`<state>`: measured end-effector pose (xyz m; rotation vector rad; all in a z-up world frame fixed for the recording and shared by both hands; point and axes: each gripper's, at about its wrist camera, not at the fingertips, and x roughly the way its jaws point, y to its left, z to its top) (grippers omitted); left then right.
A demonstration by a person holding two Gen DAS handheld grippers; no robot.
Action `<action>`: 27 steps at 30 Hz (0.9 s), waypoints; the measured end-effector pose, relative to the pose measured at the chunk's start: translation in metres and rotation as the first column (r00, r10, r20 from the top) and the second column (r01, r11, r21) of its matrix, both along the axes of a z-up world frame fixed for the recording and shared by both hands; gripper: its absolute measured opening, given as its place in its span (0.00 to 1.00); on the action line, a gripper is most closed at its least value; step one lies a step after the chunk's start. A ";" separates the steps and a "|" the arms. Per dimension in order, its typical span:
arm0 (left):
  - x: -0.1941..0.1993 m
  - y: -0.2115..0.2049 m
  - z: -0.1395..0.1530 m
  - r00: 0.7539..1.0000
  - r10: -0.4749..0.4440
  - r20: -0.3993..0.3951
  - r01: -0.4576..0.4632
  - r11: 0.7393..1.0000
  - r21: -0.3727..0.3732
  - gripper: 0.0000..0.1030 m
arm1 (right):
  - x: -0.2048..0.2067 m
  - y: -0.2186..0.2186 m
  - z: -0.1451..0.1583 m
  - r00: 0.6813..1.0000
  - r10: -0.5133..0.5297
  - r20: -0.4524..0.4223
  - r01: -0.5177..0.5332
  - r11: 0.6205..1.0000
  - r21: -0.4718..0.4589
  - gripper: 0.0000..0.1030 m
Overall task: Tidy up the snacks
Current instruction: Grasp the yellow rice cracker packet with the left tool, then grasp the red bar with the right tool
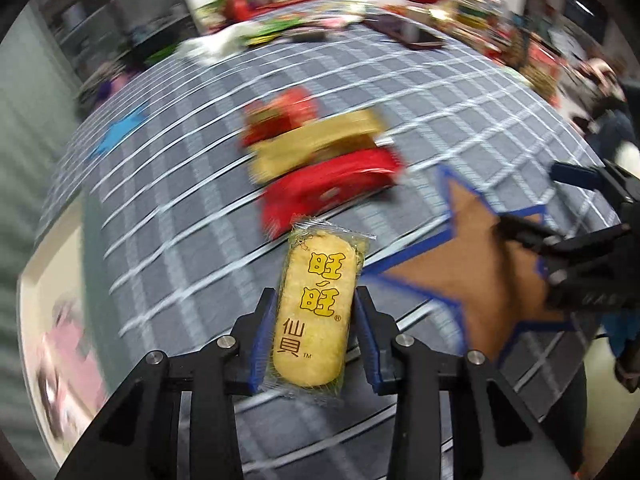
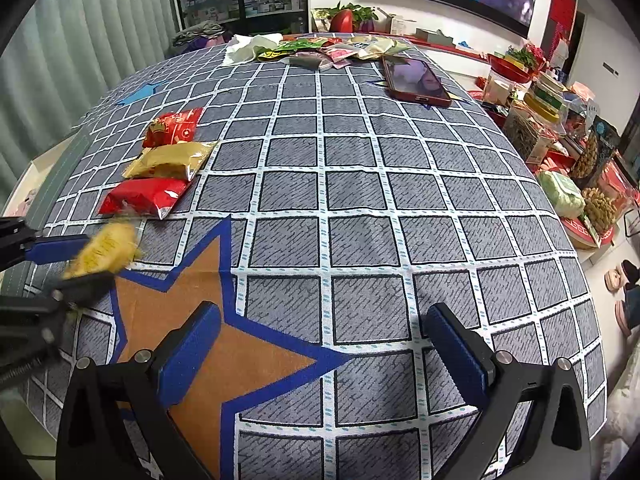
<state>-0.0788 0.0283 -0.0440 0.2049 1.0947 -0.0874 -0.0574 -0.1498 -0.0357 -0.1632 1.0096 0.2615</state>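
Note:
My left gripper (image 1: 316, 296) is shut on a yellow rice cracker packet (image 1: 316, 312), which stands lengthwise between the blue pads. In the right wrist view the same packet (image 2: 104, 252) shows blurred at the left edge, above the orange star patch (image 2: 224, 352). Just beyond it lie three snack packets in a row: a red one (image 2: 144, 198), a gold one (image 2: 168, 162) and a patterned red one (image 2: 172, 128). My right gripper (image 2: 323, 312) hangs open and empty over the star's right point on the checked tablecloth (image 2: 360, 184).
A red-cased phone (image 2: 416, 80) lies far right on the cloth. Several more snack packets (image 2: 328, 48) and a white cloth (image 2: 248, 48) sit at the far edge. A small blue star (image 2: 140, 94) marks the far left. Boxes and nut trays (image 2: 592, 200) crowd the right side.

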 end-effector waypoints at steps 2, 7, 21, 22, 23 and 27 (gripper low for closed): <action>-0.006 0.021 -0.001 0.997 0.070 0.010 -0.070 0.998 0.004 0.40 | 0.002 0.000 0.001 1.000 0.012 -0.022 -0.012 1.000 -0.005 1.00; -0.007 0.050 -0.001 0.987 0.162 0.004 -0.162 0.986 -0.034 0.40 | 0.022 0.021 0.016 0.990 0.105 -0.090 -0.093 0.988 0.122 1.00; 0.005 0.061 -0.003 0.980 0.195 0.042 -0.195 0.981 -0.006 0.77 | 0.058 0.157 0.011 0.873 0.459 -0.163 -0.471 0.881 -0.040 0.56; 0.007 0.063 -0.003 0.980 0.197 0.041 -0.196 0.980 -0.019 0.77 | 0.059 0.160 0.011 0.873 0.461 -0.162 -0.473 0.880 -0.047 0.56; 0.010 0.066 -0.004 0.979 0.200 0.032 -0.198 0.979 -0.045 0.77 | 0.060 0.162 0.012 0.873 0.460 -0.166 -0.473 0.880 -0.049 0.56; 0.013 0.074 -0.005 0.976 0.220 -0.003 -0.218 0.966 -0.141 0.62 | 0.061 0.169 0.012 0.864 0.469 -0.182 -0.485 0.872 -0.058 0.37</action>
